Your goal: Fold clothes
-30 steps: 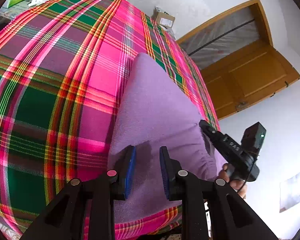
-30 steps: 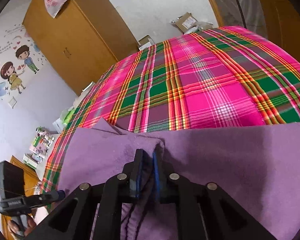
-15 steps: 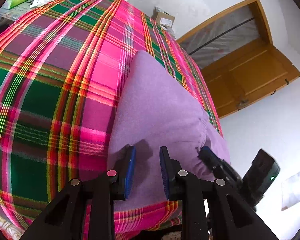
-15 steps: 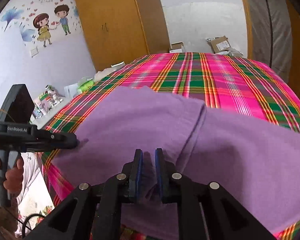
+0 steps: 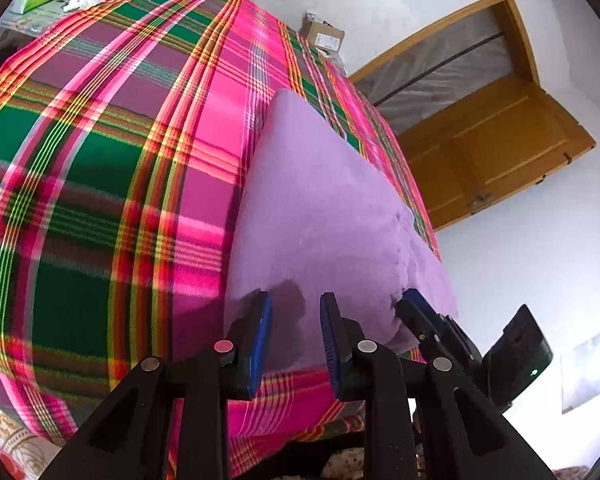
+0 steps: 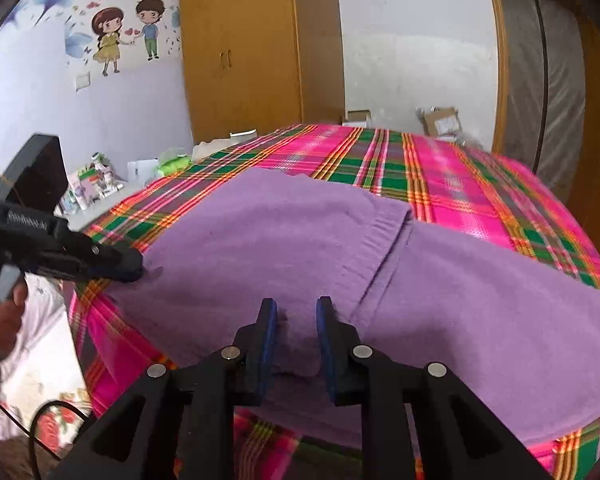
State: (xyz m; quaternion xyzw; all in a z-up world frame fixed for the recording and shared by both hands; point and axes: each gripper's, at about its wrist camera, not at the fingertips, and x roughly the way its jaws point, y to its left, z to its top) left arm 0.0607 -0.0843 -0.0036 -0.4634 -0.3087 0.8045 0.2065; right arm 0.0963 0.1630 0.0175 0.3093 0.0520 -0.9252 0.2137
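A folded garment lies on the bed near its front edge, wardrobe behind.

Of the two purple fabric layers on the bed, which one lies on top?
The left folded layer lies on top: its ribbed hem overlaps the flat right-hand layer. Both grippers, left and right, have open jaws.

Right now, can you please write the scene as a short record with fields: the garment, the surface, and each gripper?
garment: purple garment, lying on the bed, one part folded over the rest
surface: plaid bedcover, pink and green
left gripper: fingers open, above the garment's near edge, holding nothing
right gripper: fingers open, cloth below the gap, not pinched
background: wooden wardrobe, wooden door
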